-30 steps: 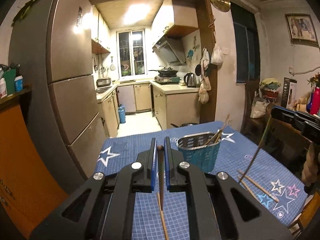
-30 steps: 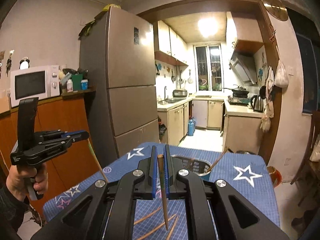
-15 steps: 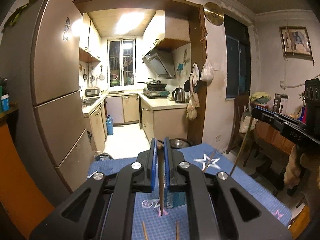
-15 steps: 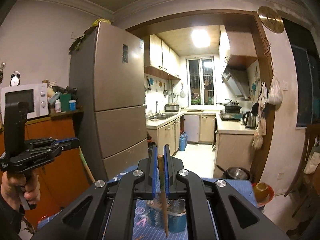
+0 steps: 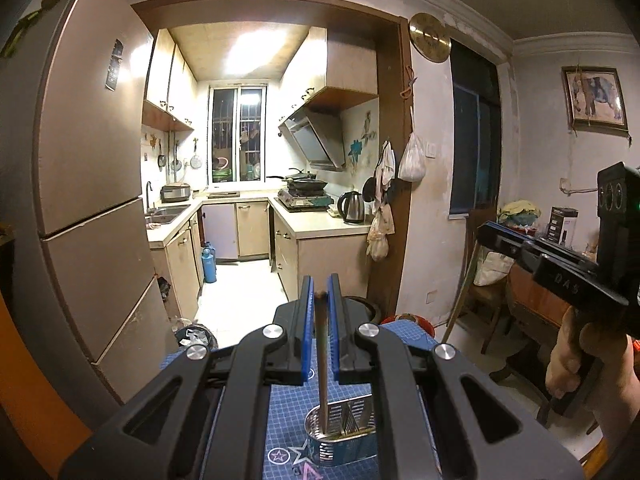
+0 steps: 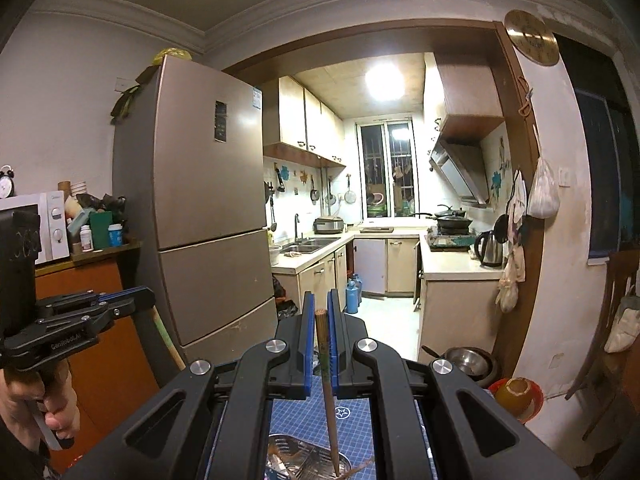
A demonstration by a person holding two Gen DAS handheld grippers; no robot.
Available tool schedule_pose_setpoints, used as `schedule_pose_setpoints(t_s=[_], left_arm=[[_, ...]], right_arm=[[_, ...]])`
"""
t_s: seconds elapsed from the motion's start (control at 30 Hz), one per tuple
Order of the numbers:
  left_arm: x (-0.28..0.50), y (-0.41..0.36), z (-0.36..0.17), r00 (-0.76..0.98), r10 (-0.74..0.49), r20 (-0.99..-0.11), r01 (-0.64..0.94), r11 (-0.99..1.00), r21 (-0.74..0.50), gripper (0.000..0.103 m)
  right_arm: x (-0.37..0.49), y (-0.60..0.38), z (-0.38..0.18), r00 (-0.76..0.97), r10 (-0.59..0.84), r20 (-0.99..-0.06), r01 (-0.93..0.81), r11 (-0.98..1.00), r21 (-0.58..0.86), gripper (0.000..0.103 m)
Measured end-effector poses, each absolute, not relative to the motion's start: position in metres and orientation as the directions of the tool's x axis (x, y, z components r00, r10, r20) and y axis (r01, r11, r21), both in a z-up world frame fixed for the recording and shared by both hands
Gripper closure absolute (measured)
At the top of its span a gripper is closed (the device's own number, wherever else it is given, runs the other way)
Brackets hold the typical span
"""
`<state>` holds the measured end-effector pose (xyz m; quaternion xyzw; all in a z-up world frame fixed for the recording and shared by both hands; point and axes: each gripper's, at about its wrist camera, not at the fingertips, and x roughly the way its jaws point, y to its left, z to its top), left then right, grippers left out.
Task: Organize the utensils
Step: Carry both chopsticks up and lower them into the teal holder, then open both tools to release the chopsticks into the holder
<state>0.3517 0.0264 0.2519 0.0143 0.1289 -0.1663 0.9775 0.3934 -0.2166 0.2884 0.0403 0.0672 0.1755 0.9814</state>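
My left gripper [image 5: 319, 300] is shut on a wooden chopstick [image 5: 322, 360] that hangs down, its tip inside the metal mesh utensil holder [image 5: 340, 438] on the blue star tablecloth [image 5: 288, 432]. My right gripper [image 6: 319, 314] is shut on another chopstick [image 6: 328, 392], its tip reaching into the same holder [image 6: 300, 460], which has other chopsticks in it. The right gripper also shows in the left wrist view [image 5: 480, 232], and the left gripper in the right wrist view [image 6: 144, 298], each with its chopstick hanging below.
A tall fridge [image 6: 208, 208] stands to the left, and a kitchen opens beyond the doorway. A wooden chair [image 5: 492, 288] and cabinet stand at the right. A metal bowl [image 6: 472, 362] and an orange bowl [image 6: 516, 394] lie on the floor by the table edge.
Both grippers have risen and come over the holder. The chopsticks now point down into it; a second ago the holder stood farther ahead on the table.
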Motion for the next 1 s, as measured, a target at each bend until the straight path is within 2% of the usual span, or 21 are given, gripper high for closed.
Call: schedule_pose_setpoints(t_s=[0.4,1.0], left_arm=[[0.394,0.015,0.218,0.891,-0.341,-0.301,0.346,0.938,-0.039,0.098],[0.414,0.002,0.176,0.865,-0.358,-0.353,0.363,0.930,-0.052,0.098]], right_arm=[[0.433,-0.209,0.244,0.912,0.375,-0.164,-0.349,0.922,0.165,0.096],[0.452,-0.199,0.181,0.889,0.389,-0.240,-0.349,0.917,0.195,0.096]])
